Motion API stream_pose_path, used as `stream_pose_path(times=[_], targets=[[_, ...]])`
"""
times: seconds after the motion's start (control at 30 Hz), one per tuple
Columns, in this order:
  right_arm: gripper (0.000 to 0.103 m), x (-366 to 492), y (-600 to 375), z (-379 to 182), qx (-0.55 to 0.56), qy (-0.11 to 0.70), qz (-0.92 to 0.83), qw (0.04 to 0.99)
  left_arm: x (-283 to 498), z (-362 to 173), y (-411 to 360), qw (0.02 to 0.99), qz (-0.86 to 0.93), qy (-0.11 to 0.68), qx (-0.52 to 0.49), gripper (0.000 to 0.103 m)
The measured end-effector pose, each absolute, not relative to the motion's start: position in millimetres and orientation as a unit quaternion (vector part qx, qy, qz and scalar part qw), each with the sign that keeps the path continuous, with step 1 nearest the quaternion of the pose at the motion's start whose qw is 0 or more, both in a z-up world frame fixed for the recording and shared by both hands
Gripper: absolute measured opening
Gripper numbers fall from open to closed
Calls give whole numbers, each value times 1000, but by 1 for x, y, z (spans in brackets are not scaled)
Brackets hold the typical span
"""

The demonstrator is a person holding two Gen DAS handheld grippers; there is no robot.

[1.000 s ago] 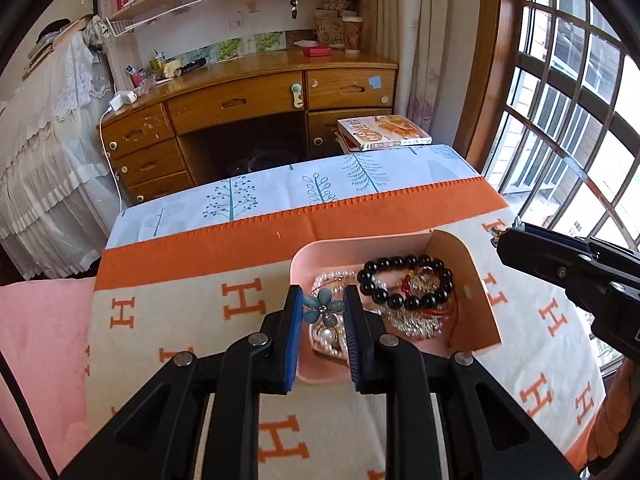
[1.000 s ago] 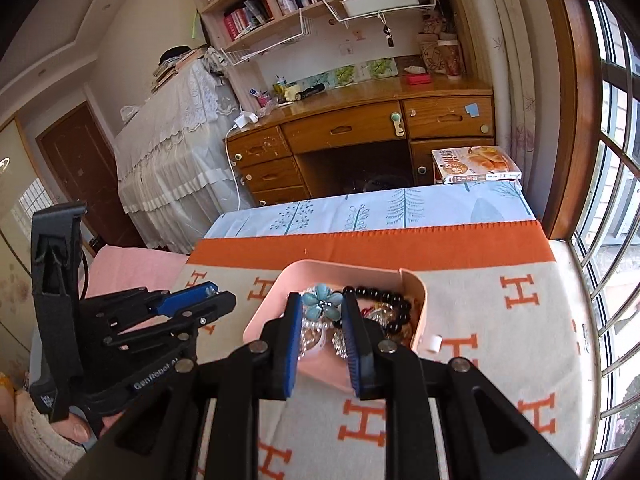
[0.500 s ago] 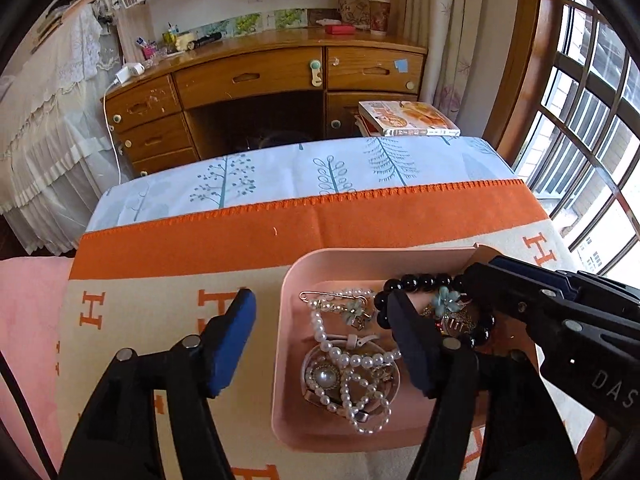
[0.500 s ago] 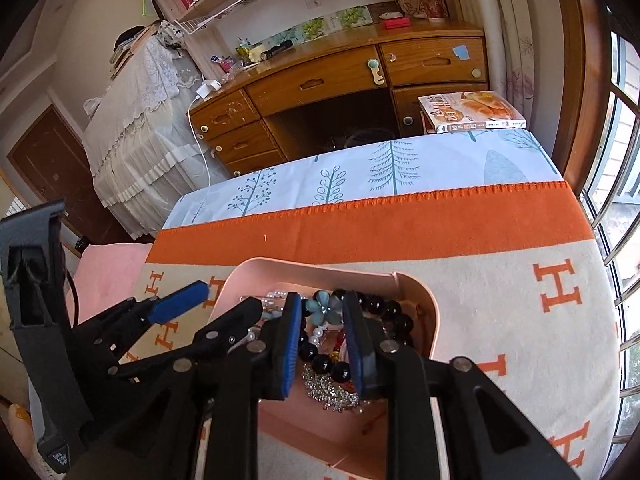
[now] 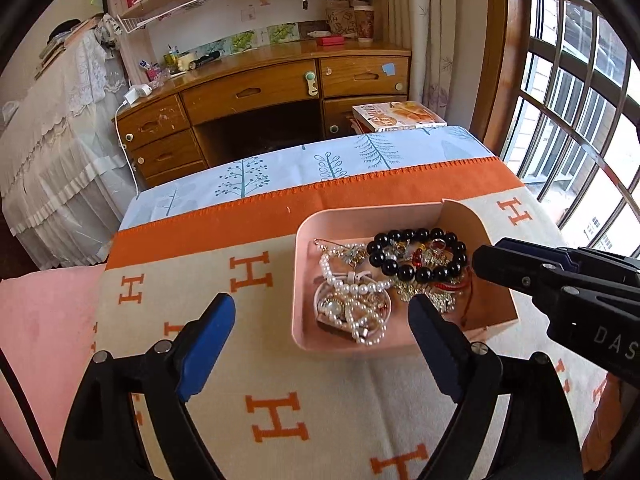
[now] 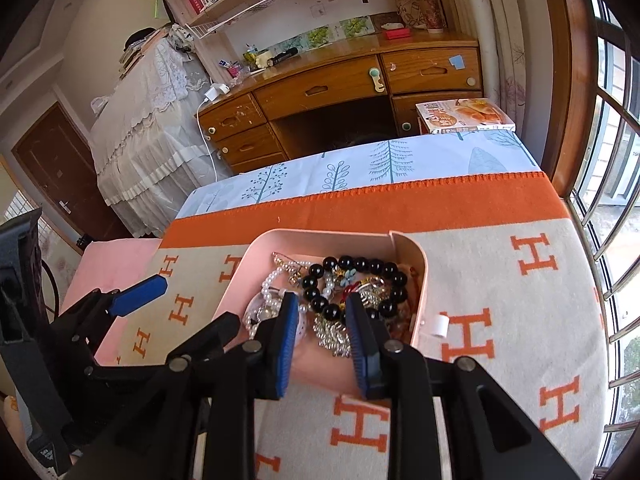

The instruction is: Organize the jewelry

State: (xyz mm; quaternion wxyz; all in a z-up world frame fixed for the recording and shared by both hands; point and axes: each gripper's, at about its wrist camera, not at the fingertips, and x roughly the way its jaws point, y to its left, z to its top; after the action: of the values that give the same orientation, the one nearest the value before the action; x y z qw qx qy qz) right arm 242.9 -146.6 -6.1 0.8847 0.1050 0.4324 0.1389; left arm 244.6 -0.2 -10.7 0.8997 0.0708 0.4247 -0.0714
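Note:
A pink tray sits on the orange-and-cream H-patterned blanket and holds a pile of jewelry. Inside lie a black bead bracelet, white pearl strands and gold and silver pieces. A small teal flower piece lies among the beads. My left gripper is wide open and empty, just in front of the tray. My right gripper is open and empty above the tray's near edge; it shows at the right in the left wrist view. The tray also shows in the right wrist view.
A wooden desk with drawers stands beyond the bed. A book lies at the bed's far right corner. A barred window runs along the right. A pink blanket lies to the left. A small white tab lies beside the tray.
The right gripper carried the teal flower piece down into the tray and opened, leaving it among the beads. The left gripper opened wide and pulled back toward me.

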Motion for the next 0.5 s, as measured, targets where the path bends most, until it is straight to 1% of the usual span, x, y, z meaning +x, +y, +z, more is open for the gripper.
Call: stream_pose_path(times=[0.13,0.2,0.27,0.33,0.5], targets=[[25,213,-143,-6,88,432,126,889,207,-1,3,905,-70,415,65,89],[25,197,-142,-8,87,431,121,890,186,2,6,908,-64,410,60,94],[28,181,-141,-9,87,434,121,889,166,5,11,912,-57,403,54,98],[39,162,-138,-10,80,432,116,891,147,6,17,913,-58,403,43,101],[41,114,-130,-4,54,414,110,902,103,11,32,918,-58,392,11,102]])
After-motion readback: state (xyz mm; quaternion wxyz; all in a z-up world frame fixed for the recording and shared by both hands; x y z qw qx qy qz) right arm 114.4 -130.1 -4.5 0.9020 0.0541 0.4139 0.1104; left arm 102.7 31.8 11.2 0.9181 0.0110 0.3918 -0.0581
